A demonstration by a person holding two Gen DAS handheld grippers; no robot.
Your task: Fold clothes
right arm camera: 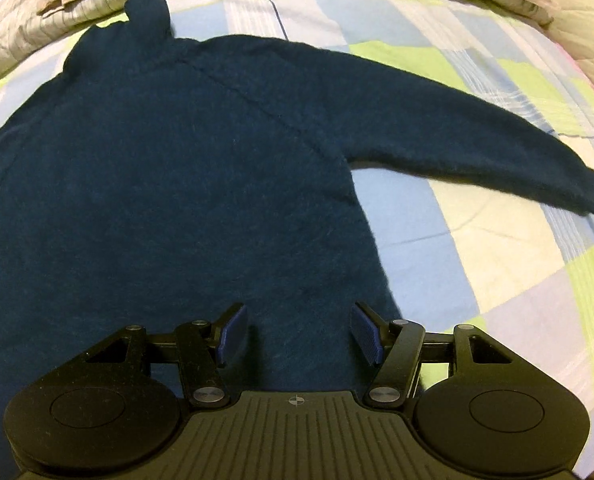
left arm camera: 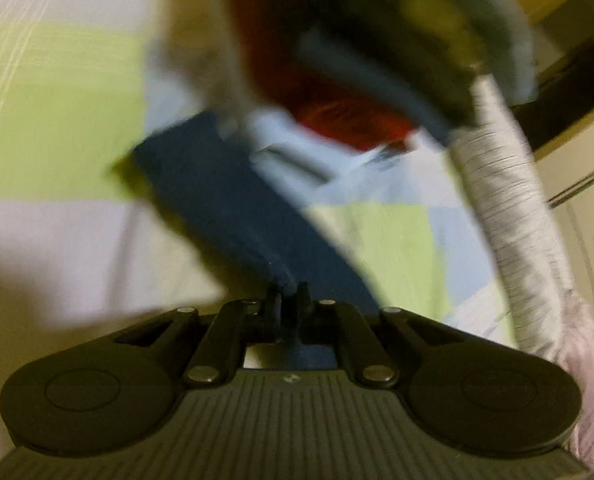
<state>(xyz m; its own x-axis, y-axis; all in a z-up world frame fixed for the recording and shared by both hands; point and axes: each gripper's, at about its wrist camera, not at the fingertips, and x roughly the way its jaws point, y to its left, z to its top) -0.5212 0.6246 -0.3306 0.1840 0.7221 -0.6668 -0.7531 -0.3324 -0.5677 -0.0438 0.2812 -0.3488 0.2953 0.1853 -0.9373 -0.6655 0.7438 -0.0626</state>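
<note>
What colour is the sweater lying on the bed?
The sweater is dark navy blue, plain with no pattern; it shows best in the right wrist view.

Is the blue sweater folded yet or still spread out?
Spread: the blue sweater lies flat on the checked bedsheet, one sleeve stretched out sideways.

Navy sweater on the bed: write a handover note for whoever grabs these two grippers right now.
Left gripper: shut on the cuff of the navy sweater's sleeve; that view is blurred.
Right gripper: open, fingers over the navy sweater near its hem, gripping nothing.
Sweater lies flat on the checked bedsheet, other sleeve stretched out.
Done: one sleeve grasped. Left: every fold.
</note>
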